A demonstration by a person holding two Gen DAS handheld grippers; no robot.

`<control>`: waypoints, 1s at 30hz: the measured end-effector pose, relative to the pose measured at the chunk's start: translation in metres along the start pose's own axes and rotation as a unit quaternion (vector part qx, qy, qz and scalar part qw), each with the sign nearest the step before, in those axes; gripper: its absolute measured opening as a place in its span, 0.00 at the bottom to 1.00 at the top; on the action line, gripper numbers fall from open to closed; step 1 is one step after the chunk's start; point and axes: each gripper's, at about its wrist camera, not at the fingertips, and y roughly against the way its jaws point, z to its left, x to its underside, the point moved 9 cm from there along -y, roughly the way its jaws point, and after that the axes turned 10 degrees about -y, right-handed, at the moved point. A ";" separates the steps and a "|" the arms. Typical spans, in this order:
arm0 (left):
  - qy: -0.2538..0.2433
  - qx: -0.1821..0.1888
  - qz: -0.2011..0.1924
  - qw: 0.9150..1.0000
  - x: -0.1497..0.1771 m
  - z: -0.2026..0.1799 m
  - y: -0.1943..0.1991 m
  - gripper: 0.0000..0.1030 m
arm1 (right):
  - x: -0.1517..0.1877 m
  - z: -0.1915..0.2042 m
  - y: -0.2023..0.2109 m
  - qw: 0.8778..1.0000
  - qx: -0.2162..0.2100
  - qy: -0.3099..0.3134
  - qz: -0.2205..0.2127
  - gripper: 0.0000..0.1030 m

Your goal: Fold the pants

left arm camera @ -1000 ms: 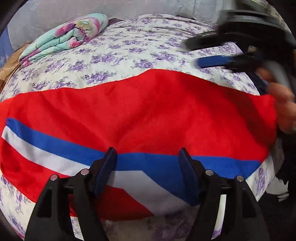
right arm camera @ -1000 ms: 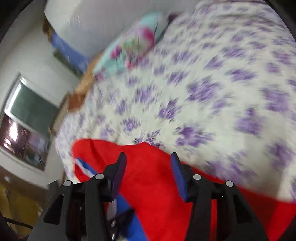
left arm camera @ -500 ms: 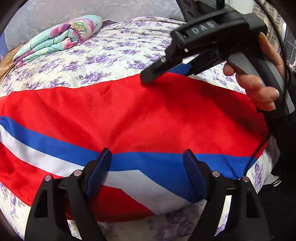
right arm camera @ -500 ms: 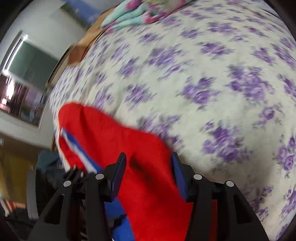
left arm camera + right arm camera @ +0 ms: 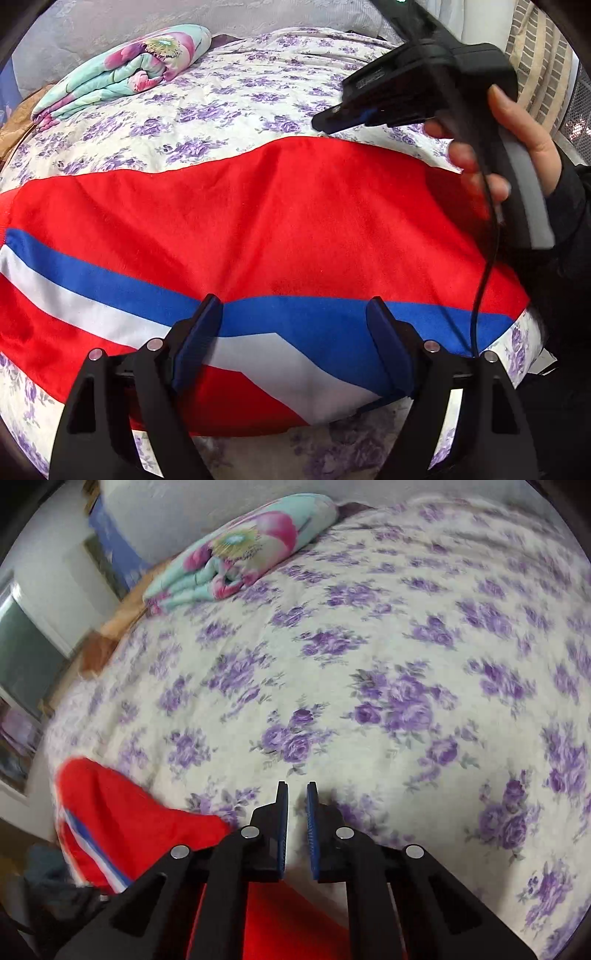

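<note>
The red pants (image 5: 280,221) lie flat across the near side of the bed (image 5: 236,99), with the blue and white stripes close to me, so the edges are easy to reach. I hold my left gripper (image 5: 291,339) low over the stripes with its fingers spread wide, holding nothing. My right gripper (image 5: 296,827) is up above the far edge, fingers almost pressed together and empty. I think it can pat the cloth smooth. A folded blanket (image 5: 122,70) sits far off.
</note>
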 end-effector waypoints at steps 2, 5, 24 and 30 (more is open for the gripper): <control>0.001 0.000 0.001 1.000 0.000 0.001 0.001 0.76 | 0.006 0.008 0.015 0.999 -0.038 -0.002 0.001 0.09; 0.007 -0.019 -0.001 1.000 -0.003 0.007 0.010 0.73 | 0.041 0.048 0.038 0.993 -0.111 0.038 0.013 0.12; 0.018 0.005 -0.057 0.998 -0.029 -0.002 0.033 0.76 | 0.191 -0.186 0.252 0.934 0.036 -0.221 -0.280 0.58; 0.015 -0.003 -0.001 1.000 -0.014 -0.011 0.002 0.76 | 0.200 -0.238 0.227 0.919 0.013 -0.285 -0.270 0.56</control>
